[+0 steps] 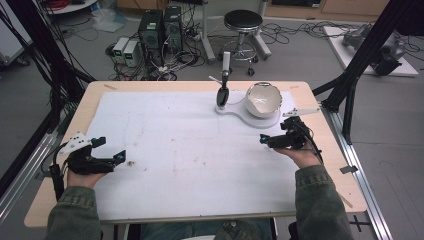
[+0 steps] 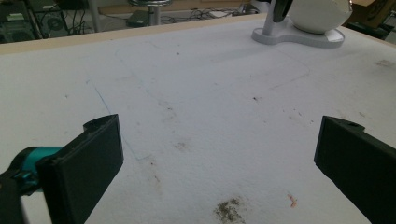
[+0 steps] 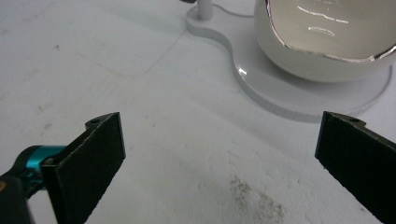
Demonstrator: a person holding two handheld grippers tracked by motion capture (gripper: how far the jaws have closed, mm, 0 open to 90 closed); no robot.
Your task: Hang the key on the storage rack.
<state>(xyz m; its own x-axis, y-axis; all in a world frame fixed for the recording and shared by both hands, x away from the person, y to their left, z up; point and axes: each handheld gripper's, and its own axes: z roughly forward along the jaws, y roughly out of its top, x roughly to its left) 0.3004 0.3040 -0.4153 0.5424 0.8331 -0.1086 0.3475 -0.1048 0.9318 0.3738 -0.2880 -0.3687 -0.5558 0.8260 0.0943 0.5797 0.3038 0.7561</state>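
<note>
White bowl [image 1: 263, 100] on its flat stand [image 1: 235, 111], table's far right | just ahead of my right gripper [image 1: 274, 138], jaws wide, empty | left gripper [image 1: 111, 151] wide too, well apart across the table [image 1: 150, 87]

A wooden table [image 1: 310, 102] covered by a white sheet [image 1: 165, 150] stands on a grey floor [image 1: 380, 150]. Beyond its far edge are a black round stool [image 1: 243, 21], computer towers [image 1: 160, 27] and tangled cables [image 1: 295, 30]. Black frame struts [image 1: 367, 50] rise near its right edge.
</note>
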